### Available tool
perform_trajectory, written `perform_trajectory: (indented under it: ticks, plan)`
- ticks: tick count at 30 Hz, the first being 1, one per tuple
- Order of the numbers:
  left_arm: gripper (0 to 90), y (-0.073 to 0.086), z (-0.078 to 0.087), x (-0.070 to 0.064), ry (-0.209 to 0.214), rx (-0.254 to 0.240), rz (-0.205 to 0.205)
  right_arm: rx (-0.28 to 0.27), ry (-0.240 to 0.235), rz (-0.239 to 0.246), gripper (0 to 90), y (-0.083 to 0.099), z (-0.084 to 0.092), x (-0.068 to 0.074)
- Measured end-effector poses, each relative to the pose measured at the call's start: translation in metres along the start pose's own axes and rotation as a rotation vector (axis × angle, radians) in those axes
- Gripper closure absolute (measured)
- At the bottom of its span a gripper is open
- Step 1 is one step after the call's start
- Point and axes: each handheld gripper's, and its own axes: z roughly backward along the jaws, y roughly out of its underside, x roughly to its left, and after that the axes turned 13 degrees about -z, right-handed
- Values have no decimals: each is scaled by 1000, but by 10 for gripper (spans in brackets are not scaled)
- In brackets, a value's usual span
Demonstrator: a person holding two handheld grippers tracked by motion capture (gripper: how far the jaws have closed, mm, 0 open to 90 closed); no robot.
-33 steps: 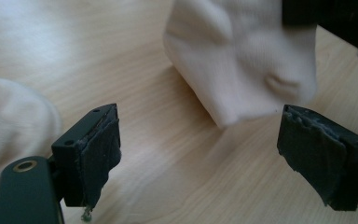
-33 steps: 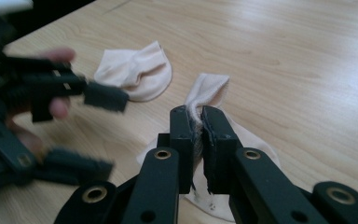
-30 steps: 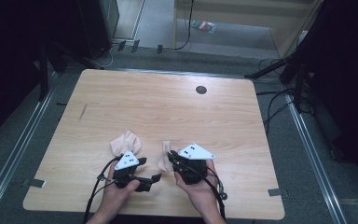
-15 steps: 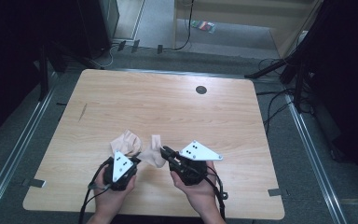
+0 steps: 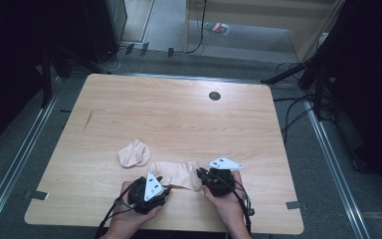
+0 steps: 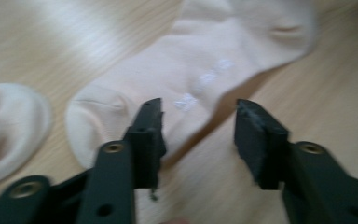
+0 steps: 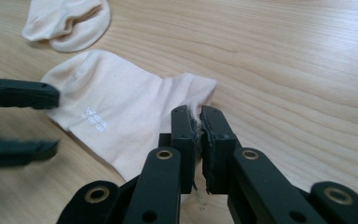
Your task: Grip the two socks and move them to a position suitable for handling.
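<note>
Left tongs point(image 6: 198, 140) now gape; sock point(image 5: 176, 174) lies stretched flat.

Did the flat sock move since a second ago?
Yes. The flat sock was bunched by the right gripper near the rolled sock; now it lies spread out, stretching rightward along the table's near edge.

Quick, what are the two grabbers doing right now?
Left gripper: open, jaws apart just by the flat sock, gripping nothing.
Right gripper: shut on that sock's edge.

2 socks point(image 5: 176, 174) point(image 5: 133, 153) (both pale), 1 table point(image 5: 179, 114).
</note>
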Motion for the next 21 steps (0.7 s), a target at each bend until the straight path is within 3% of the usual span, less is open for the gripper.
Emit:
perform_trajectory:
  ticks: [1, 3, 5, 6, 8, 11, 13, 16, 18, 21]
  plan:
    - [423, 0, 3, 3, 16, -24, 8, 1, 0, -2, 855, -1, 0, -2]
    - [390, 1, 9, 12, 10, -67, 23, -4, 5, 8, 855, -3, -1, -5]
    - [373, 3, 14, 25, 8, -124, 84, -8, -3, 19, 854, -4, 0, -6]
    - [378, 5, 16, 34, -4, -154, 142, -11, -4, 24, 854, -4, 0, -6]
    - [392, 10, 15, 46, -37, -157, 210, -17, 4, 32, 853, -4, 1, -7]
    - [445, 18, 4, 57, -72, -104, 283, -21, 5, 30, 853, -4, 2, -8]
    - [475, 18, -2, 57, -49, -85, 290, -17, 5, 29, 852, -3, 1, -8]
    - [567, 14, -12, 52, -49, -18, 255, -13, 5, 41, 852, -2, 0, -6]
    - [654, 12, -14, 50, -78, 13, 245, -11, 5, 46, 852, -2, -1, -5]
    - [758, 12, -15, 52, -87, 34, 248, -12, 6, 46, 852, -1, -1, -4]
